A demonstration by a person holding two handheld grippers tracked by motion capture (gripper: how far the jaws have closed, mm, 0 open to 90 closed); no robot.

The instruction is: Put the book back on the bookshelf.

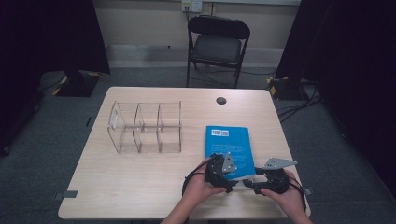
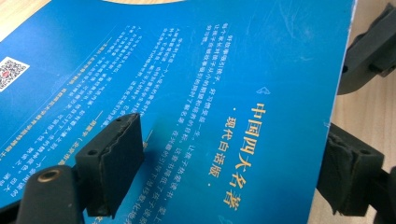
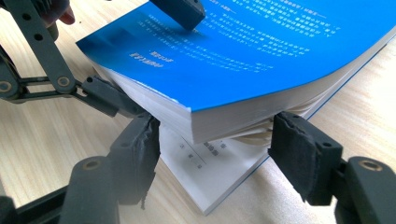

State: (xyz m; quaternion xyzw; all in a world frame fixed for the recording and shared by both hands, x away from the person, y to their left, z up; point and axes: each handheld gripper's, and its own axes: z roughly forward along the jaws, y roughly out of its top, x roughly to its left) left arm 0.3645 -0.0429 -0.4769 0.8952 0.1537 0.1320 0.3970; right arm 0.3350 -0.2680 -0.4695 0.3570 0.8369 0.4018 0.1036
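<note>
A thick blue paperback [image 1: 229, 147] lies right of the table's centre, back cover up, with yellow and white print [image 2: 243, 154]. Its near corner [image 3: 187, 116] is lifted: the cover and a thick block of pages stand off the lower pages [image 3: 205, 172]. My left gripper [image 1: 232, 181] [image 2: 229, 172] is shut on that lifted block, one pad on the cover [image 3: 180, 11], the other jaw under the pages [image 3: 107, 95]. My right gripper [image 1: 250, 183] [image 3: 219, 154] stands open, its pads [image 3: 299, 154] either side of the raised corner.
A clear acrylic rack [image 1: 145, 127] with three compartments stands at the table's left centre. A round cable hole [image 1: 221, 100] lies near the far edge. A black folding chair [image 1: 217, 46] stands behind the table. Both hands rest near the front edge.
</note>
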